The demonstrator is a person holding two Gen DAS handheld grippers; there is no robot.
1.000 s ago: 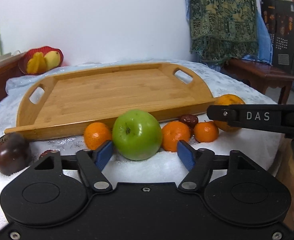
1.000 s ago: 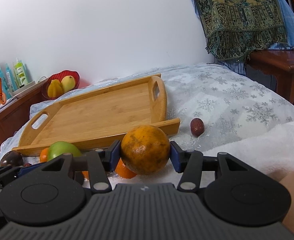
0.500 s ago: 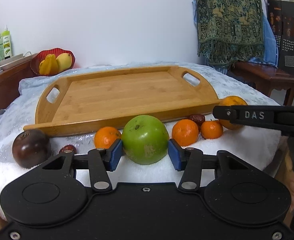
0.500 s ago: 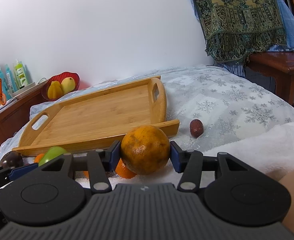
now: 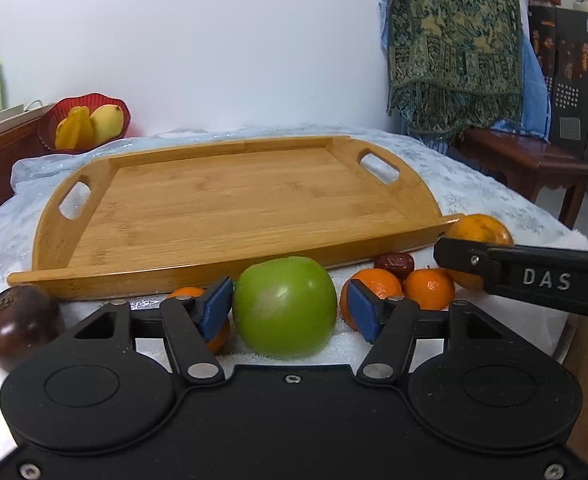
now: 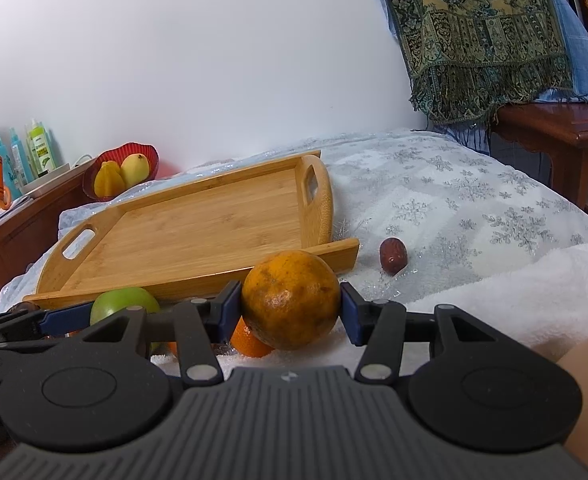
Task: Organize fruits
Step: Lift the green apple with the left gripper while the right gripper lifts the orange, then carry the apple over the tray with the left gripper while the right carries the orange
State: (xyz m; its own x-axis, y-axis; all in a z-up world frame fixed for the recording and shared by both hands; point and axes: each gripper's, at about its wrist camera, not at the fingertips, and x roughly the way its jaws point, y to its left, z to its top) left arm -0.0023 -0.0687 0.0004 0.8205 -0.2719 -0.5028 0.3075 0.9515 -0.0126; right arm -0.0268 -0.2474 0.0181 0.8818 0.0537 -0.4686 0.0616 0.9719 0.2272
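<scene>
Since half a second back the left claw (image 5: 286, 307) has just been opening, so its blue pads now stand a little off the green apple (image 5: 285, 307) between them instead of pinching it. Apple's sitting on the white towel (image 5: 493, 332), just in front of the wooden tray (image 5: 230, 200). Right claw (image 6: 290, 307) hasn't budged, pads pressed on both sides of the big orange (image 6: 290, 299). Couple of small tangerines (image 5: 429, 289) and a dark plum (image 5: 18, 325) are lined up along the tray's front edge too.
</scene>
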